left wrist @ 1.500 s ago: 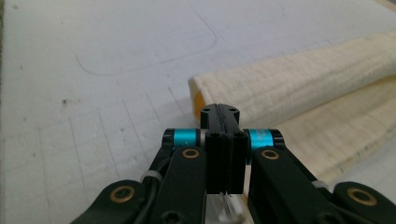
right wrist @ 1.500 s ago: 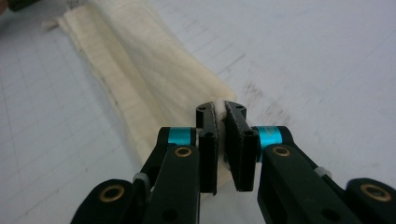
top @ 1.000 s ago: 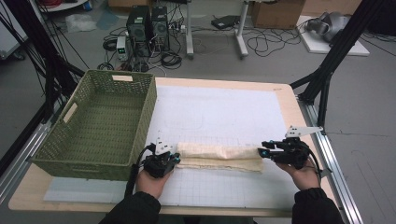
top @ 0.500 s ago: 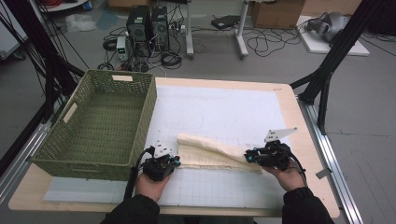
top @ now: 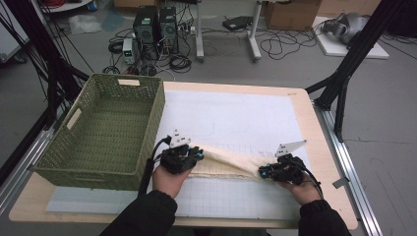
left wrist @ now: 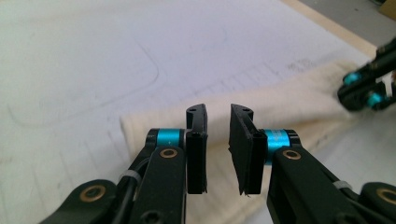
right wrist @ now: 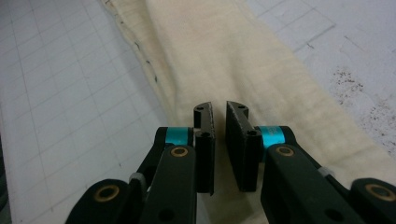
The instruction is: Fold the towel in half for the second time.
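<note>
Folded cloth stretched between two grippers

The cream cloth (top: pixel 228 162) lies on the surface (top: pixel 236 118), its long axis running gripper to gripper. The left gripper (left wrist: pixel 218 122), just opening, stands released above its end; the right gripper (right wrist: pixel 218 116), closing, shows a gap, nothing pinched. A basket (top: pixel 105 130) sits beyond the left gripper.

No text, brand, number or sign can be read anywhere. The green wicker basket (top: pixel 105 130) carries a pale tag on its far rim at about 12 o'clock and another on its left wall at about 9 o'clock, but both look blank or too small to read. The white mat (top: pixel 236 118) on the table shows only faint grid lines and a curved outline.
</note>
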Motion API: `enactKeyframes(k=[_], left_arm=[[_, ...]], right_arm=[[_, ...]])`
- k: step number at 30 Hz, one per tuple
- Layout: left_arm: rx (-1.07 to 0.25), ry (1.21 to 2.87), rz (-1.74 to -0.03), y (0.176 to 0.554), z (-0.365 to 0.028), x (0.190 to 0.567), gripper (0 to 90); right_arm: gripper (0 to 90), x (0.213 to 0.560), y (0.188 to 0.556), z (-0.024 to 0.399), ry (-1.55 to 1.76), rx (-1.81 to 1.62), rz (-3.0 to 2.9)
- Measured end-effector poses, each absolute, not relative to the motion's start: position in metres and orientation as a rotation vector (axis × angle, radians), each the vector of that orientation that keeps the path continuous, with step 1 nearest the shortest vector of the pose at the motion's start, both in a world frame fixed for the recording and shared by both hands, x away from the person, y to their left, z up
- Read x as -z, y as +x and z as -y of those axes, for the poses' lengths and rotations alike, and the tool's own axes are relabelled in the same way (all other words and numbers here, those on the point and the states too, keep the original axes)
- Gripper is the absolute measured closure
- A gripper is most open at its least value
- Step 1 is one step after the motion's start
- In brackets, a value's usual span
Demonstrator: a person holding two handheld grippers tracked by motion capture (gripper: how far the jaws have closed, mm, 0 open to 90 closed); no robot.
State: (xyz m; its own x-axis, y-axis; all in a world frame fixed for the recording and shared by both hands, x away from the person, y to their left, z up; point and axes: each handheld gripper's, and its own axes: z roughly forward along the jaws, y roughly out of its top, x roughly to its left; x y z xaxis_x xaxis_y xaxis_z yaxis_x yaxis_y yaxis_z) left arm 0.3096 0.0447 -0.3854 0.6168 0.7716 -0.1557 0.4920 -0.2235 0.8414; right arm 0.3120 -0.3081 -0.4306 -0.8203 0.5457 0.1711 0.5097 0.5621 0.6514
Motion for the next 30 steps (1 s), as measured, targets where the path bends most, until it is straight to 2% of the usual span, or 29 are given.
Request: enactKeyframes(k=[6, 8, 12, 18, 25, 28, 30], left_arm=[[-0.366, 1.905, -1.046, 0.341, -0.02, 0.385, 75.1], [-0.324, 1.948, -1.072, 0.346, -0.016, 0.393, 75.7], [-0.296, 2.045, -1.069, 0.341, -0.013, 0.405, 81.1], [-0.228, 2.112, -1.072, 0.324, -0.017, 0.419, 82.1], [-0.181, 2.127, -1.061, 0.313, -0.018, 0.432, 82.0], [-0.185, 2.126, -1.059, 0.311, -0.018, 0.433, 82.4], [-0.192, 2.132, -1.049, 0.31, -0.017, 0.433, 82.6]], right_arm=[[81.8, 0.432, 0.311, 0.309, 0.902, -1.102, -2.745], [81.9, 0.432, 0.311, 0.311, 0.894, -1.11, -2.743], [81.8, 0.432, 0.311, 0.314, 0.895, -1.111, -2.736], [79.7, 0.422, 0.312, 0.315, 0.902, -1.166, -2.68], [77.7, 0.404, 0.316, 0.267, 0.797, -1.239, -2.66], [84.7, 0.408, 0.321, 0.243, 0.728, -1.182, -2.686], [86.2, 0.411, 0.324, 0.232, 0.718, -1.164, -2.707]])
